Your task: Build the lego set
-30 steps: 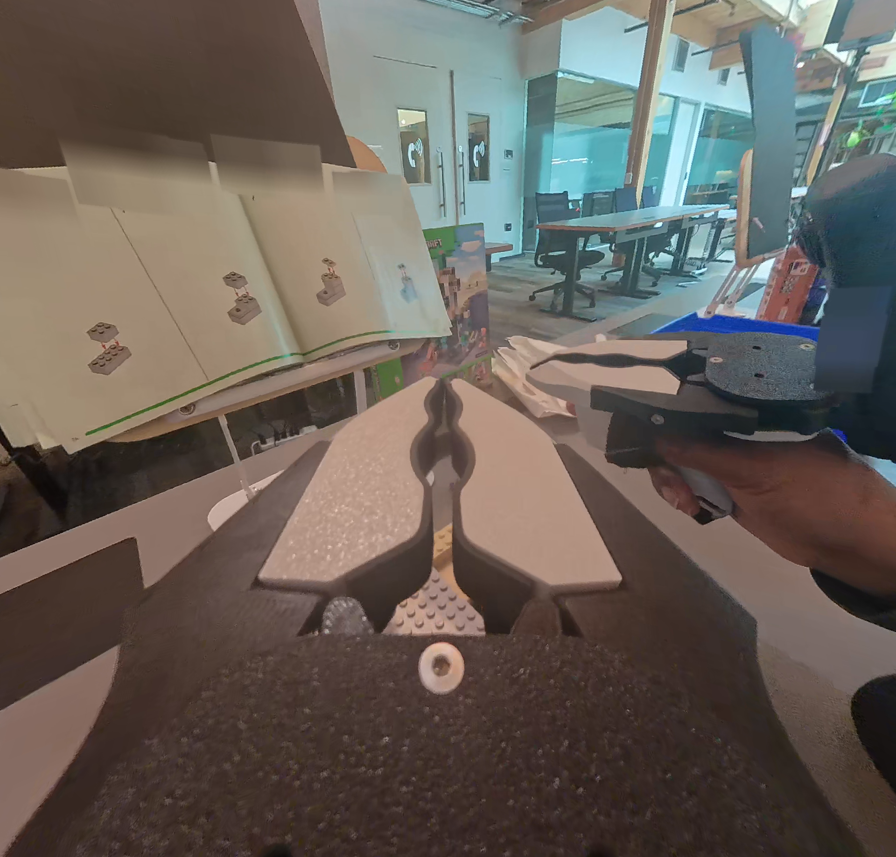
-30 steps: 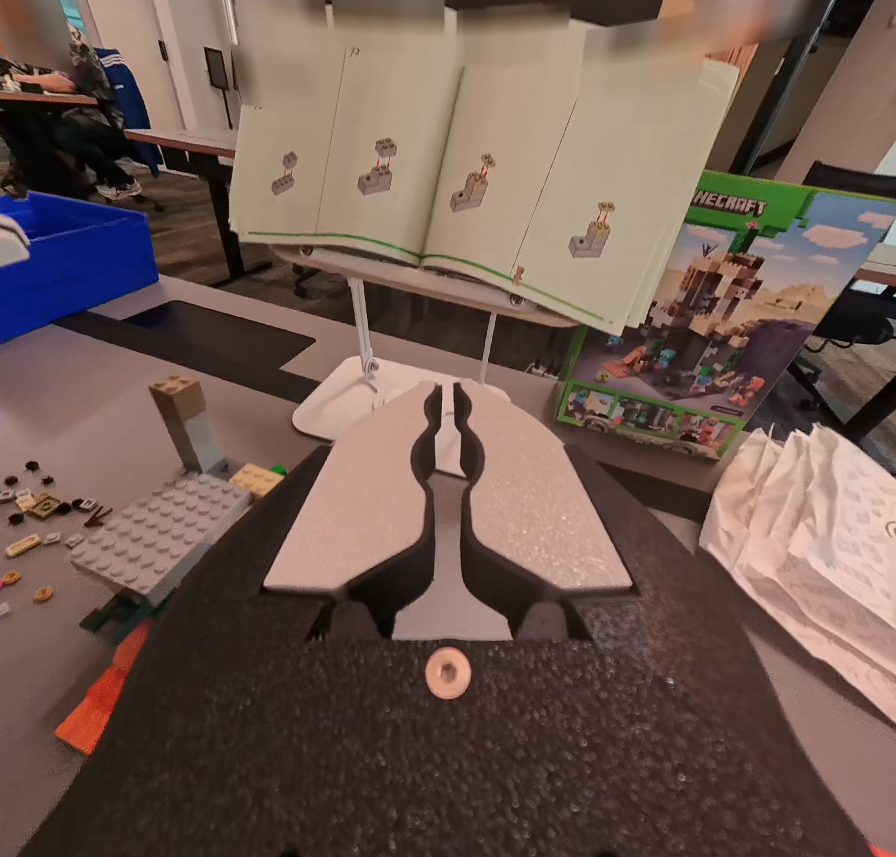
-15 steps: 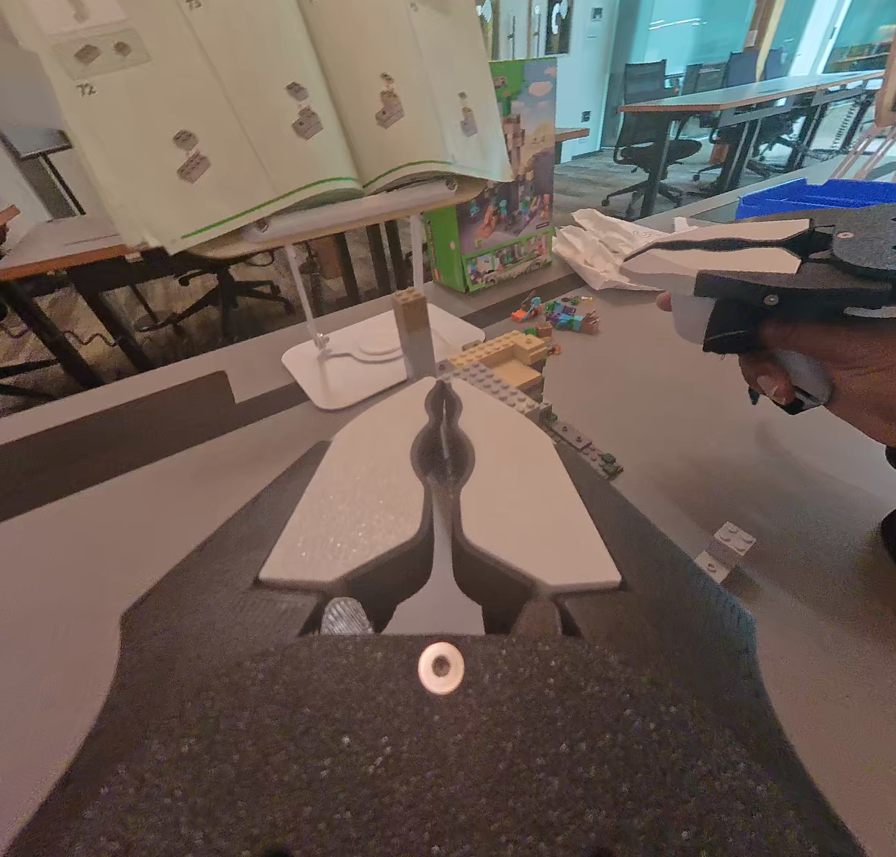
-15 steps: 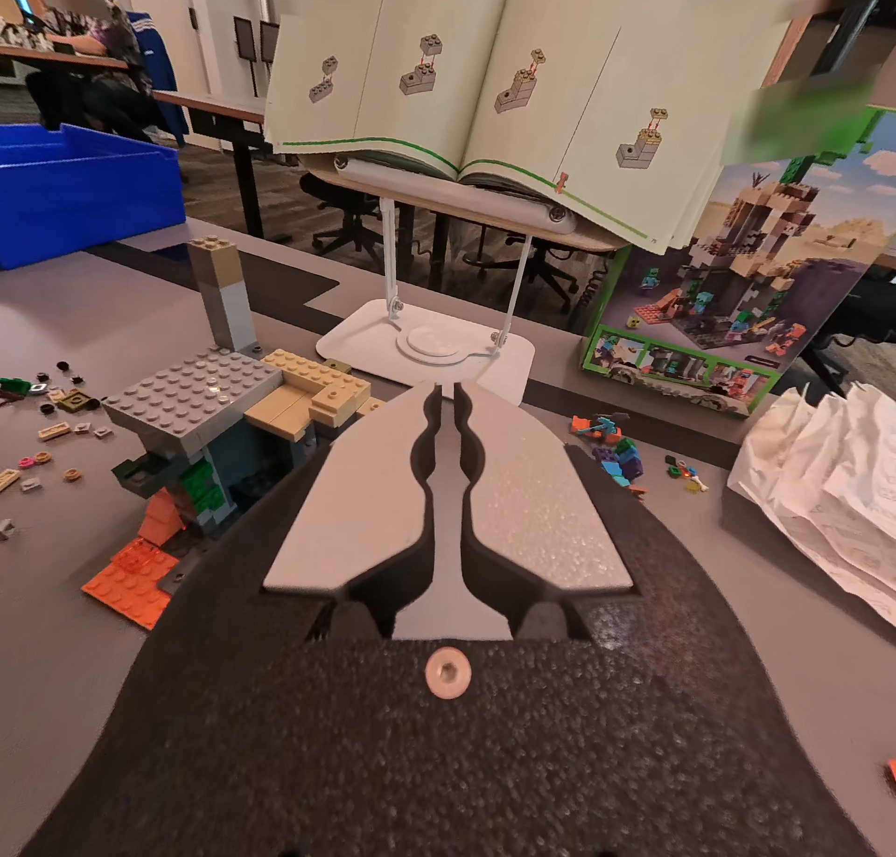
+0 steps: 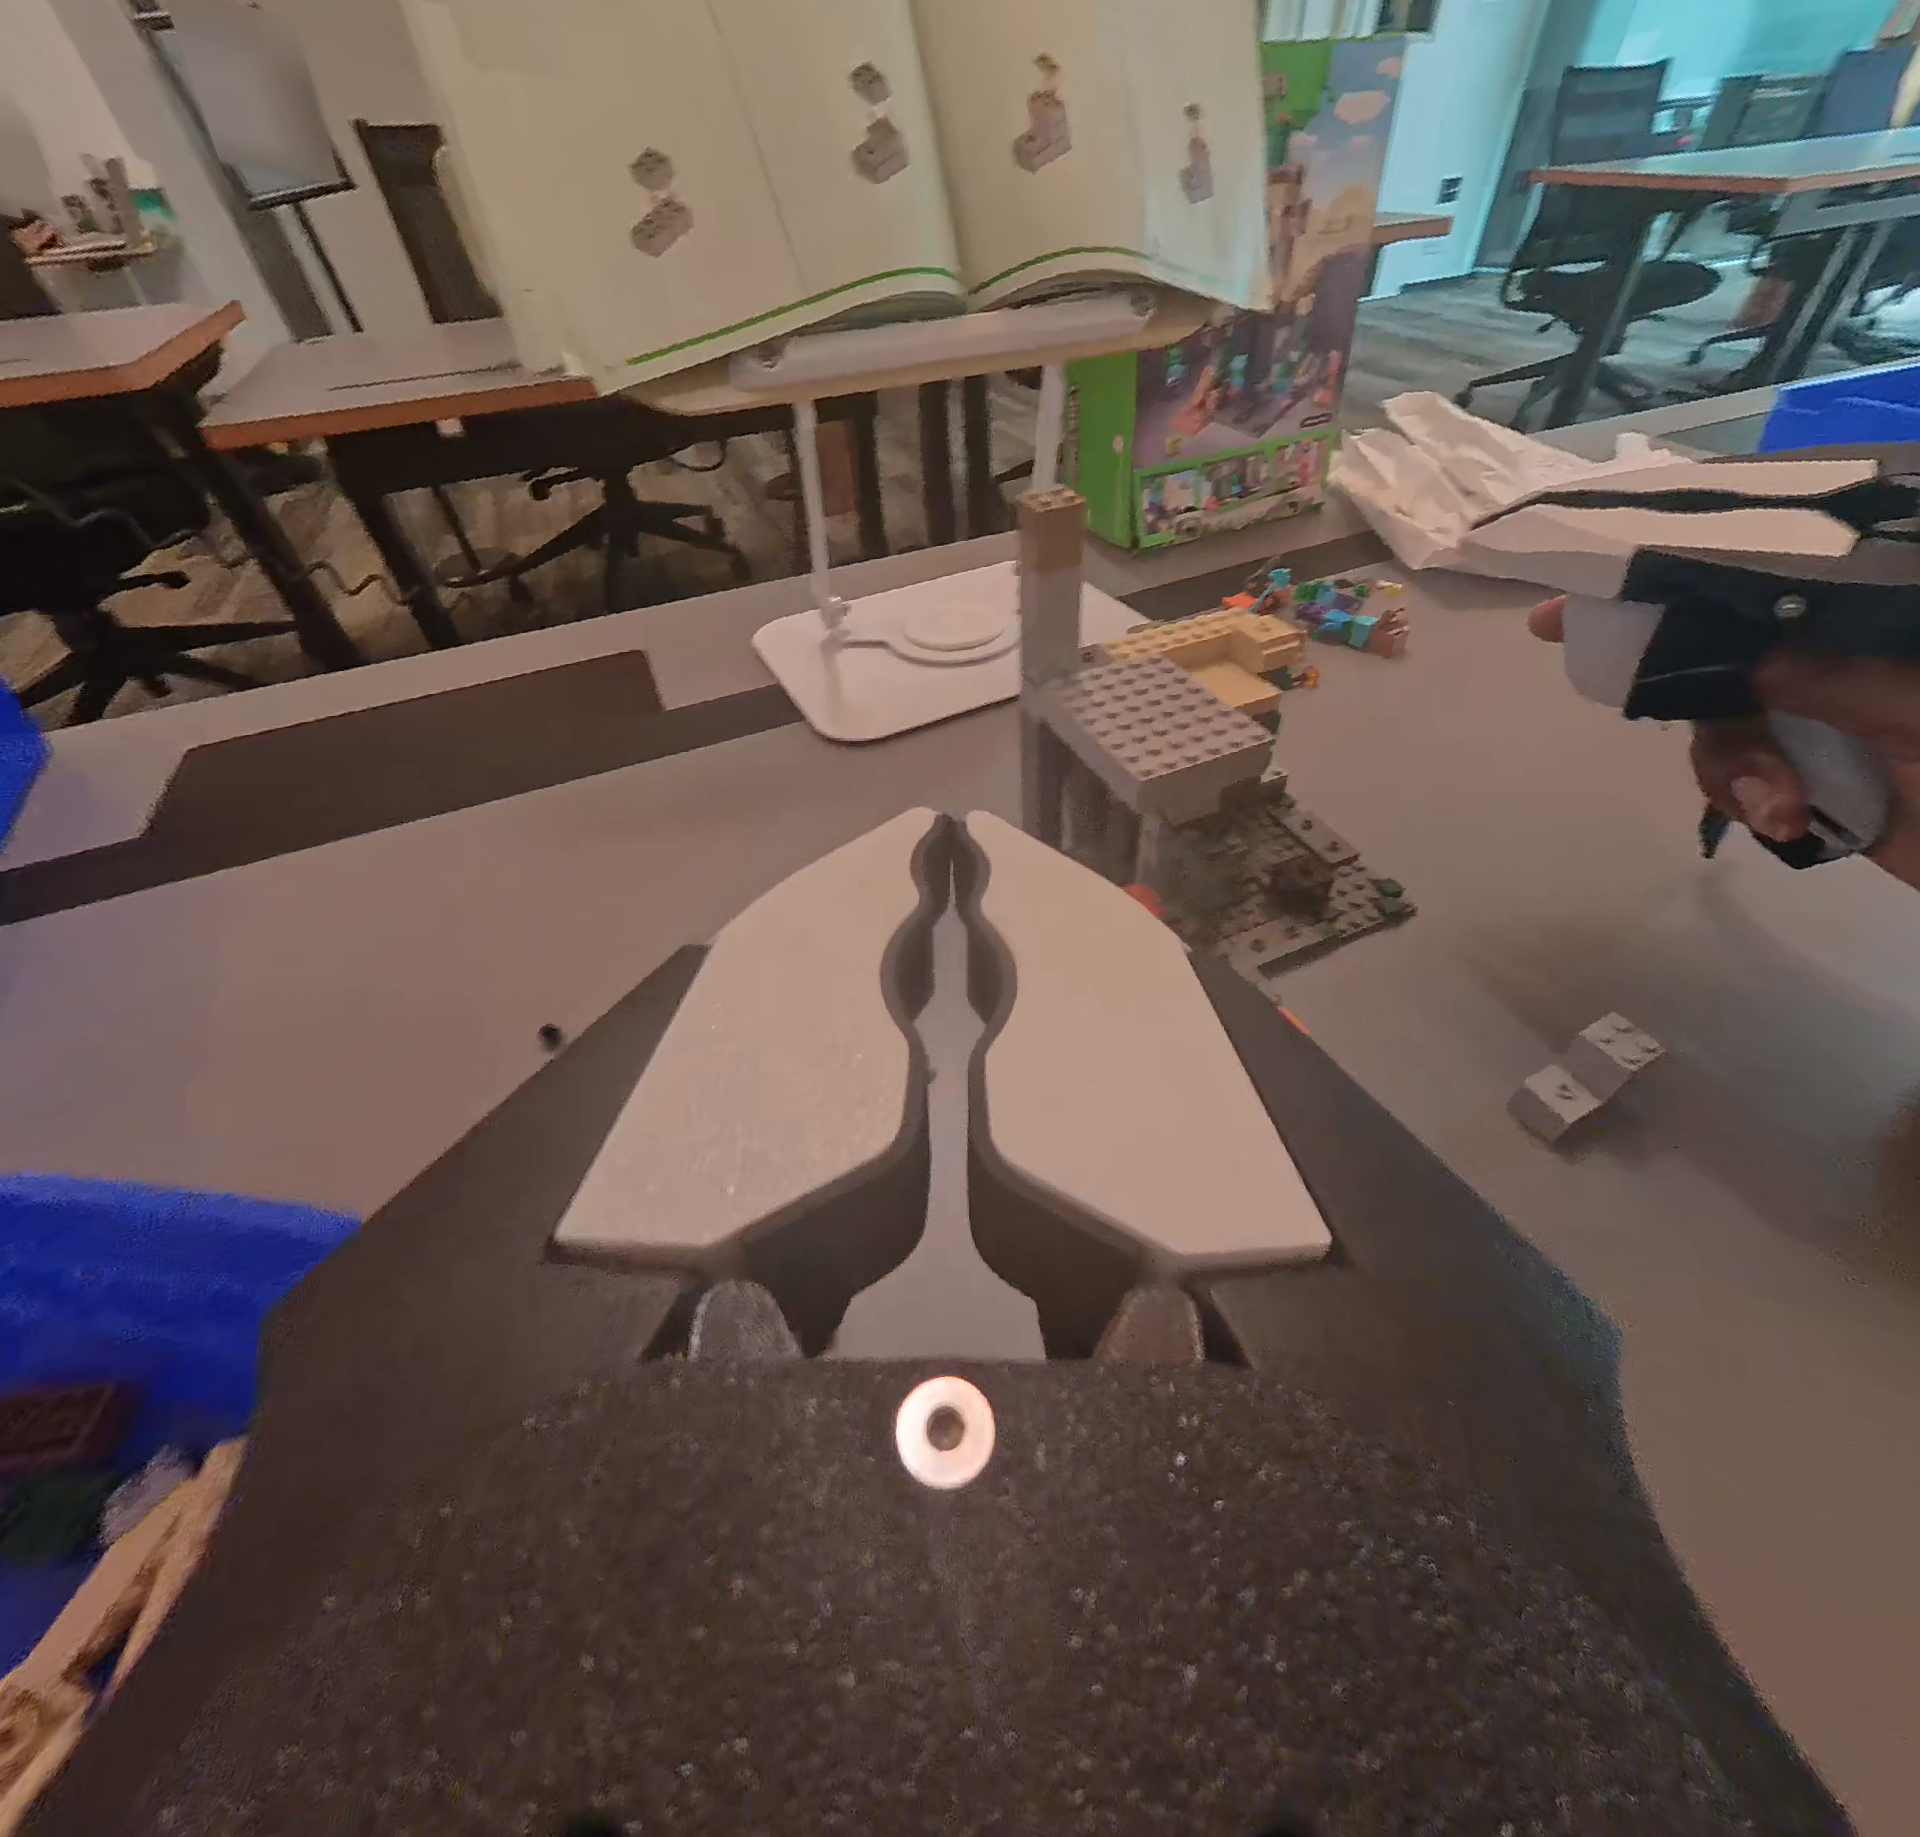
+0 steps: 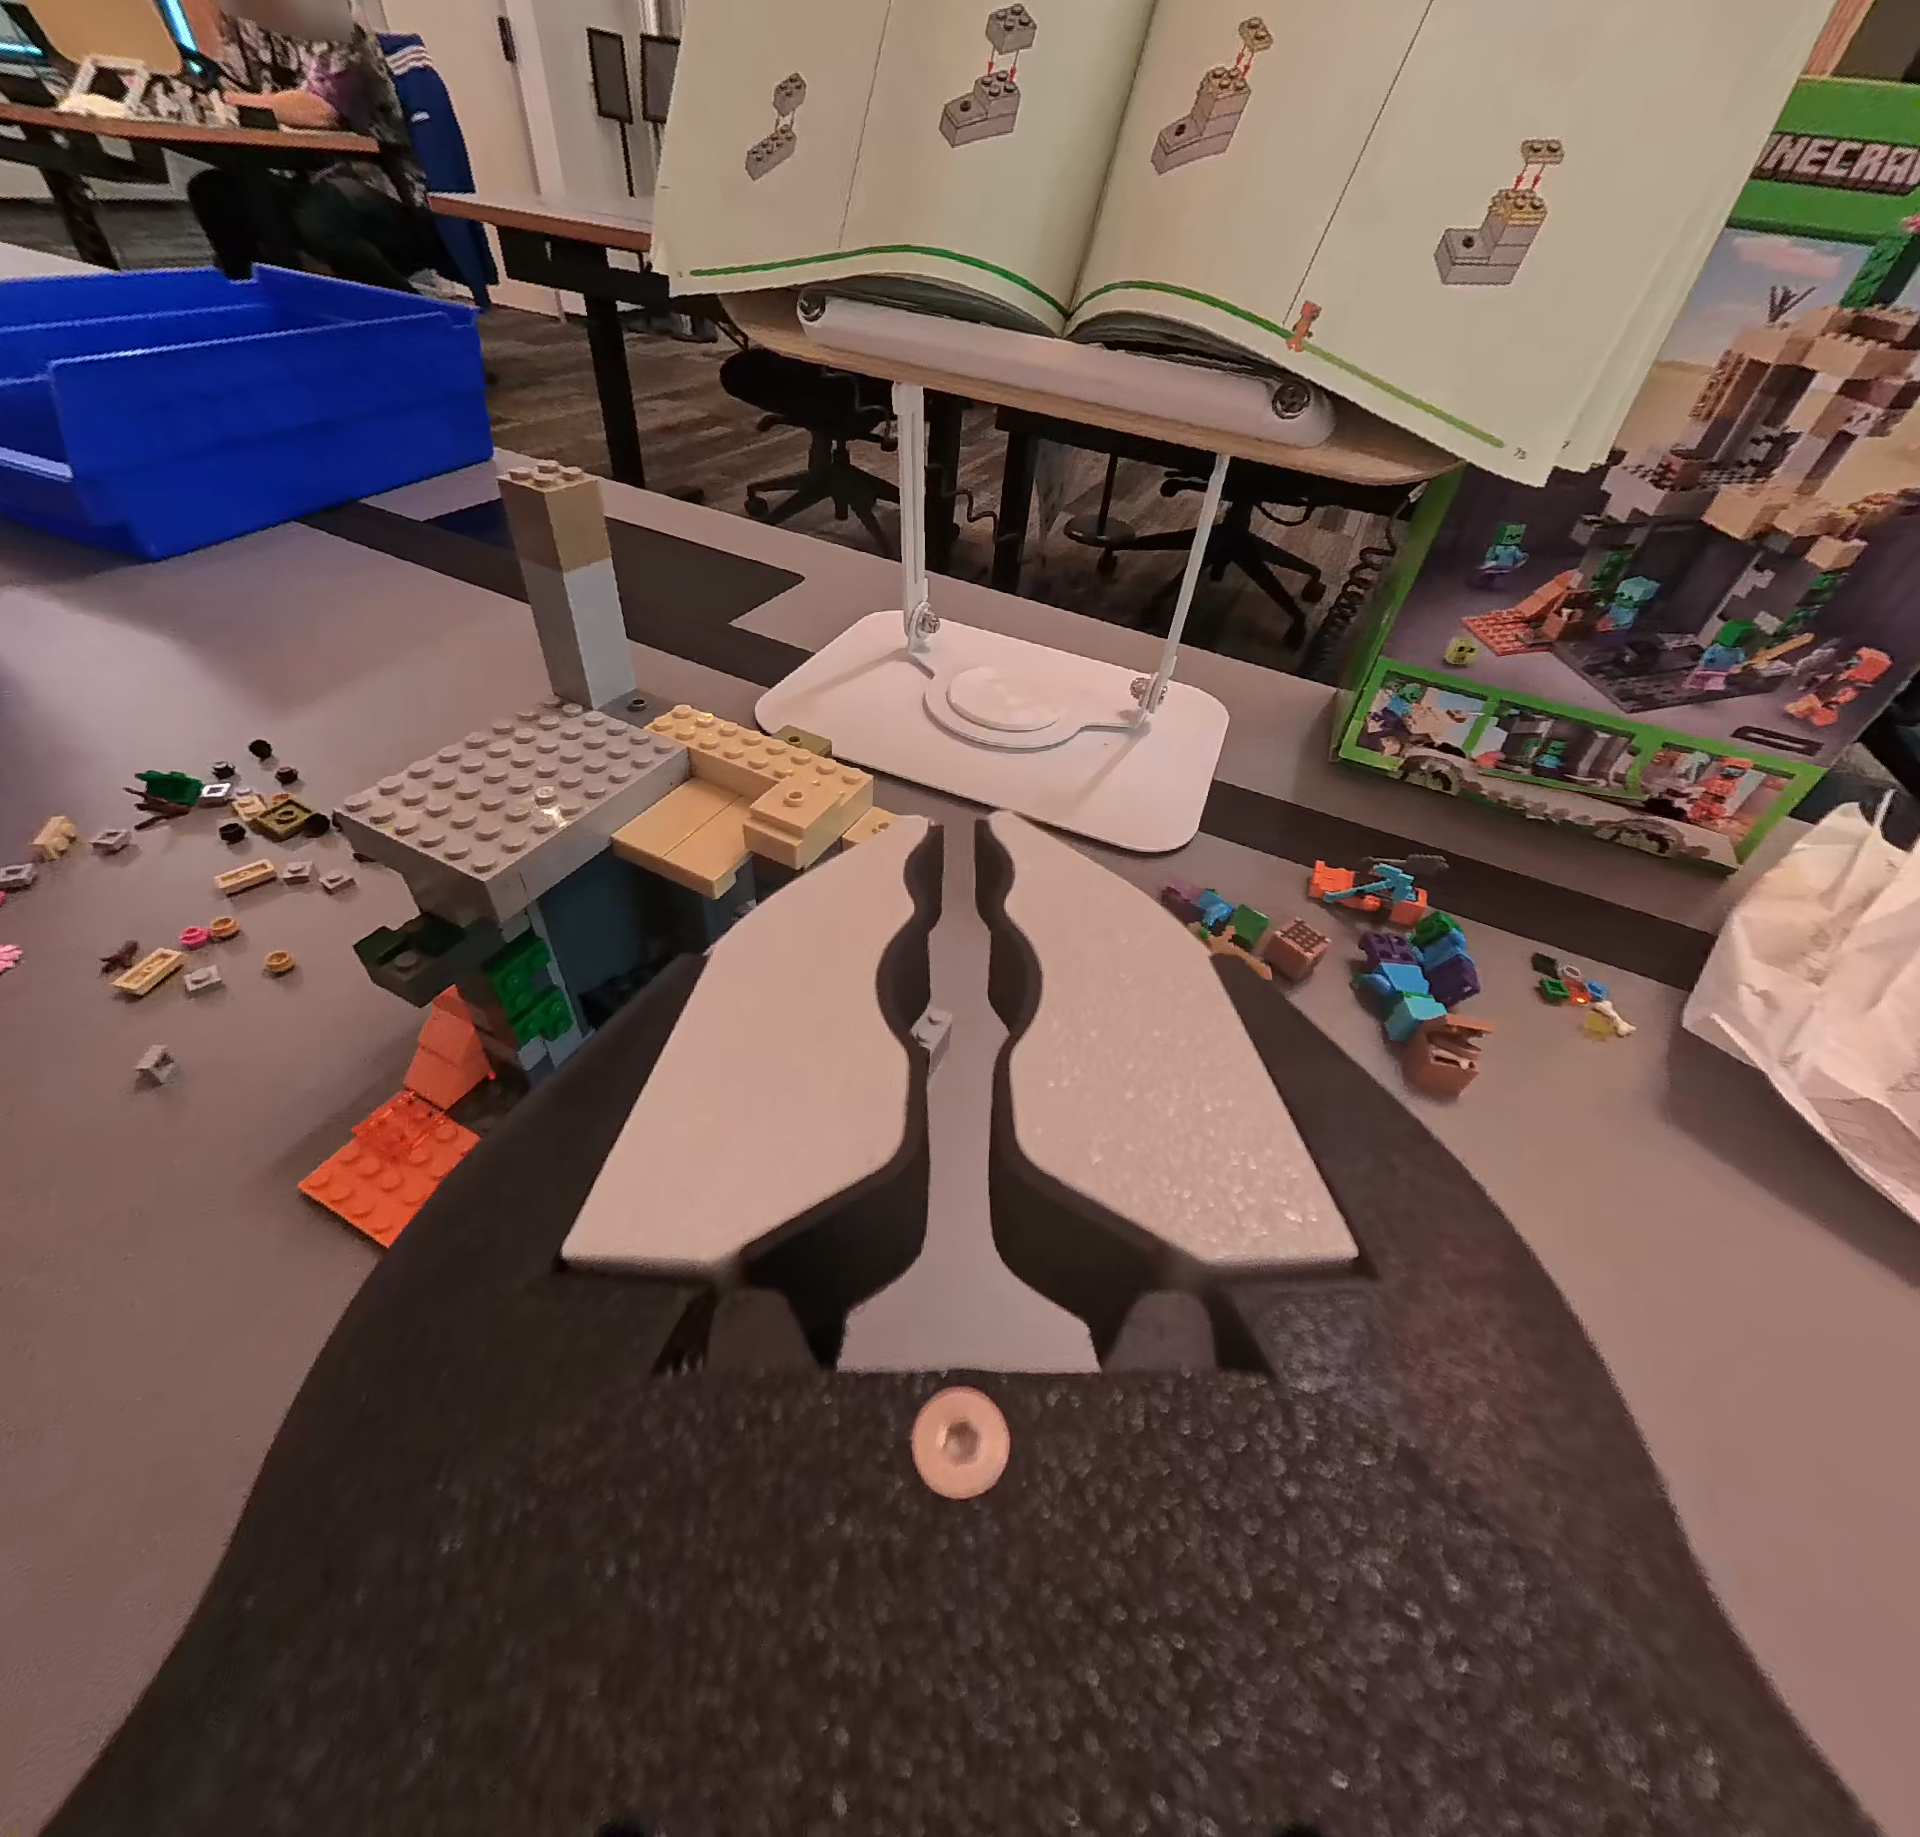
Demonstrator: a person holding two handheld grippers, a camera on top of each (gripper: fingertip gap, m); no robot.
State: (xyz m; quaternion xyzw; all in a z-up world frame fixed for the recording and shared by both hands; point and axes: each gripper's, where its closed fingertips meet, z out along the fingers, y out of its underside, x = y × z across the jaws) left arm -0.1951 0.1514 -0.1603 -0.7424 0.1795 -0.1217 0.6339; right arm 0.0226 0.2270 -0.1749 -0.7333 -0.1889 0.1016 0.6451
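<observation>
Compared with a second ago, both views now look down on the grey table point(image 6: 1558, 1268); the brick model point(image 6: 540, 821) stands before both grippers; the left gripper point(image 5: 951, 831) is clenched on nothing; the right gripper point(image 6: 958, 831) has its tips slightly apart, holding nothing; a small grey brick point(image 5: 1584, 1072) lies loose, well apart from both.

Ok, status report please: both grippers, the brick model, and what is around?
Left gripper shut, nothing held. Right gripper slightly open, nothing held. Brick model on table, untouched. Loose bricks right, book stand behind.
</observation>
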